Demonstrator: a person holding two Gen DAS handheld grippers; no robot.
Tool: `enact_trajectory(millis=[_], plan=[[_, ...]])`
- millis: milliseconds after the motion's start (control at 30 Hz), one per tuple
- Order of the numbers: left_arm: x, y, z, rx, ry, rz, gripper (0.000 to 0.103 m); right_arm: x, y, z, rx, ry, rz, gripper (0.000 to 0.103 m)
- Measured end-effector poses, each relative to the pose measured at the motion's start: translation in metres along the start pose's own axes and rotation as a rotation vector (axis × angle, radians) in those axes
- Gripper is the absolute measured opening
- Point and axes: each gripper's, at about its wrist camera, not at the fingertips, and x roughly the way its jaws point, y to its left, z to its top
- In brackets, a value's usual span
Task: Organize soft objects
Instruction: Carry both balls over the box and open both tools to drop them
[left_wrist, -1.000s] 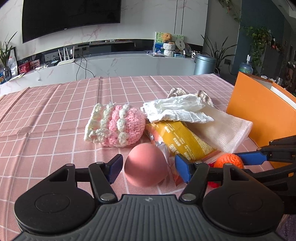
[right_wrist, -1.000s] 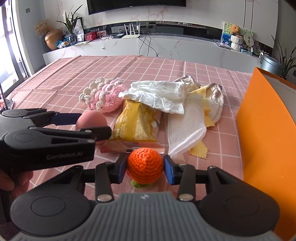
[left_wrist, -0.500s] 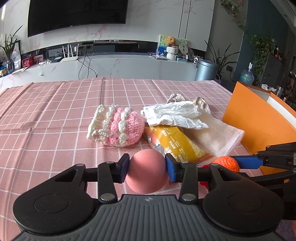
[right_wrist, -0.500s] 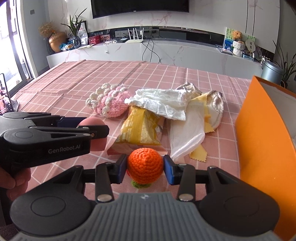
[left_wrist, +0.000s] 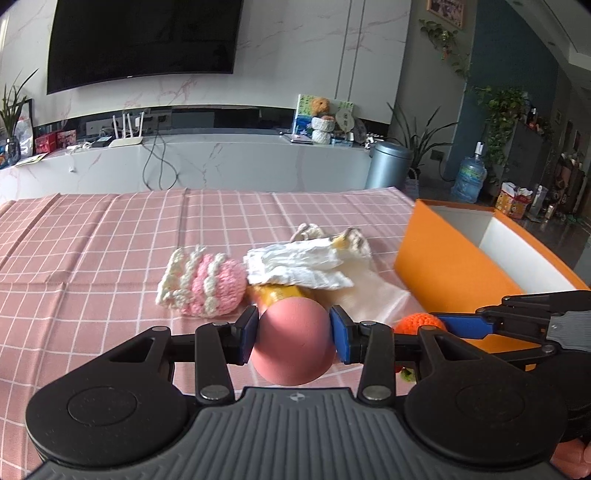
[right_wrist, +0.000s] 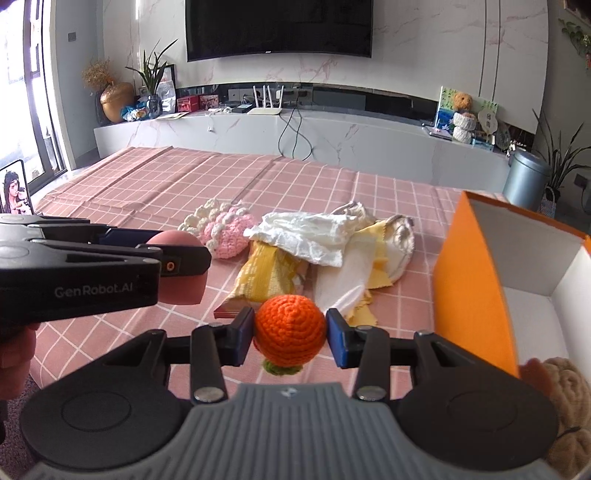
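My left gripper (left_wrist: 293, 334) is shut on a pink ball (left_wrist: 293, 341) and holds it above the pink checked tablecloth; the ball also shows in the right wrist view (right_wrist: 181, 271). My right gripper (right_wrist: 290, 334) is shut on an orange crochet ball (right_wrist: 290, 334) with a green tuft below; it also shows in the left wrist view (left_wrist: 419, 323). A pink and white crochet piece (left_wrist: 203, 286), a white cloth (left_wrist: 299, 267), a yellow packet (right_wrist: 264, 275) and cream cloths (right_wrist: 384, 243) lie on the table.
An open orange box (right_wrist: 472, 295) with a white inside stands at the right; it also shows in the left wrist view (left_wrist: 454, 269). A beige plush thing (right_wrist: 565, 387) lies in its near corner. A white counter and a grey bin (left_wrist: 388, 166) stand beyond the table.
My left gripper closed on the pink ball and lifted it off the table. My right gripper rose with the orange crochet ball, and the box's inside came into view.
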Motion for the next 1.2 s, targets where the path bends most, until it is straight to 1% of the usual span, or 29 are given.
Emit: enact_trajectory(millis=[167, 300, 567, 667, 900, 1033, 1200], plan=[[-0.009, -0.025, 0.010, 0.031, -0.022, -0.045, 0.047, -0.027, -0.017, 0.003, -0.011, -0.039, -0.040, 0.042], [-0.010, -0.046, 0.019, 0.046, -0.035, -0.098, 0.047, -0.048, -0.035, 0.009, -0.020, -0.066, -0.077, 0.042], [-0.002, -0.098, 0.040, 0.119, -0.052, -0.210, 0.047, -0.079, -0.086, 0.012, -0.021, -0.058, -0.155, 0.042], [0.006, -0.121, 0.047, 0.171, -0.049, -0.250, 0.047, -0.086, -0.109, 0.011, -0.028, -0.035, -0.181, 0.042], [0.032, -0.180, 0.053, 0.339, -0.023, -0.337, 0.047, -0.093, -0.158, 0.003, -0.074, 0.046, -0.242, 0.042], [0.050, -0.206, 0.050, 0.426, 0.017, -0.369, 0.047, -0.091, -0.183, -0.002, -0.067, 0.100, -0.237, 0.042], [0.072, -0.225, 0.043, 0.512, 0.088, -0.395, 0.047, -0.077, -0.203, -0.006, -0.096, 0.155, -0.213, 0.042]])
